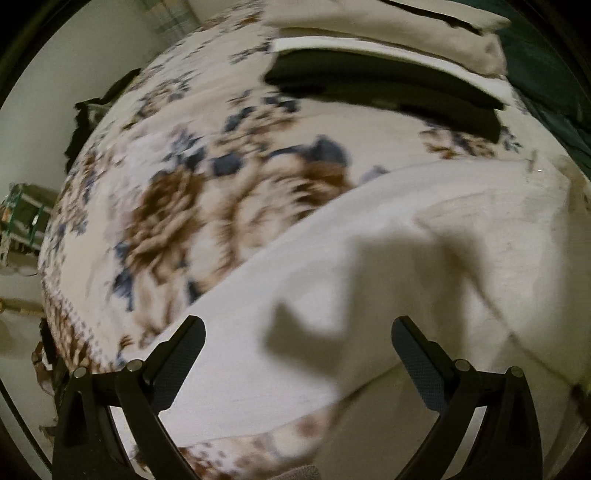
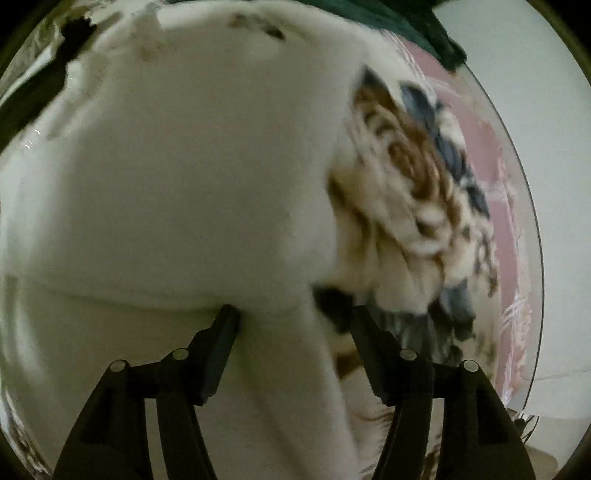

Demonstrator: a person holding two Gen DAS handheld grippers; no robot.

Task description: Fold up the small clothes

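A white garment lies spread on a floral bedspread. My left gripper is open just above the garment's near edge, its shadow falling on the cloth. In the right wrist view the same white garment fills most of the frame. My right gripper is open, with a strip of the garment's edge running between its fingers. Both views are motion-blurred.
A stack of folded clothes, black and cream, sits at the far side of the bed. A dark green cloth lies beyond the garment. The bed's left edge drops to the floor, where a green-framed rack stands.
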